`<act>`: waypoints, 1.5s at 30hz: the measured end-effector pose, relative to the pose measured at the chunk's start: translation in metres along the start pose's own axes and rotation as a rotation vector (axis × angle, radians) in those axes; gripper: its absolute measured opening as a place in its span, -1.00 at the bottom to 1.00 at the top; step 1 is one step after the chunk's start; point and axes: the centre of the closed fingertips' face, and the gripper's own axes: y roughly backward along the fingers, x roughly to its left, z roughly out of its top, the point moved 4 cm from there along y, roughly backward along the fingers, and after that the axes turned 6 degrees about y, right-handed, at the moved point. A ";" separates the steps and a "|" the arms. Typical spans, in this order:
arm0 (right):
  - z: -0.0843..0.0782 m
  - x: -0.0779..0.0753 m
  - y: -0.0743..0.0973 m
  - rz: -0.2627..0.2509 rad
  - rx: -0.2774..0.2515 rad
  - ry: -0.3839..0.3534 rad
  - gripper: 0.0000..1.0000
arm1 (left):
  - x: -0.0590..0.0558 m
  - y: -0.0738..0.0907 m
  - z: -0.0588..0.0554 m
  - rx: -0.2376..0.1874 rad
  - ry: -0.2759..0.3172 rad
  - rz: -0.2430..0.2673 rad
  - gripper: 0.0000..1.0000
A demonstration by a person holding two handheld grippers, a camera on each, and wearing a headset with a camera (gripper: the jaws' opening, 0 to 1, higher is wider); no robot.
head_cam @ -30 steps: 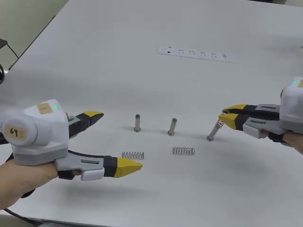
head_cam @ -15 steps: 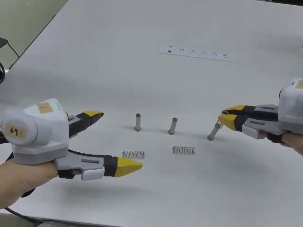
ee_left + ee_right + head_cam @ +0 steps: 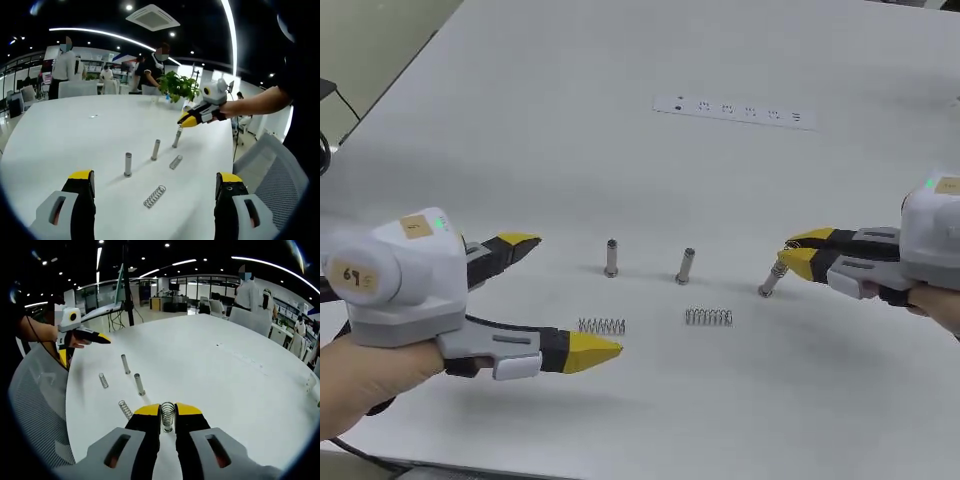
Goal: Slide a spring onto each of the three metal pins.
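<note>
Yellow-tipped right hand-held gripper (image 3: pixel 788 253), clamped on spring (image 3: pixel 167 416), has dipped slightly onto tilted right pin (image 3: pixel 770 281) | left hand-held gripper (image 3: pixel 577 294) gapes wide, empty | left pin (image 3: pixel 611 257), middle pin (image 3: pixel 686 266) bare; first spring likely seating.

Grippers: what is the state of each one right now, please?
Left gripper: open, holding nothing.
Right gripper: shut on a spring.

Even overhead light leaves soft, faint shadows on the white surface (image 3: pixel 570 120). Both gripper views bow strongly toward their edges, ceiling lights (image 3: pixel 229 25) stretched into bright arcs.
</note>
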 end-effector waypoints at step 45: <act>-0.025 0.008 -0.019 0.004 0.064 0.018 -0.83 | 0.001 0.005 0.005 -0.017 -0.002 0.007 0.96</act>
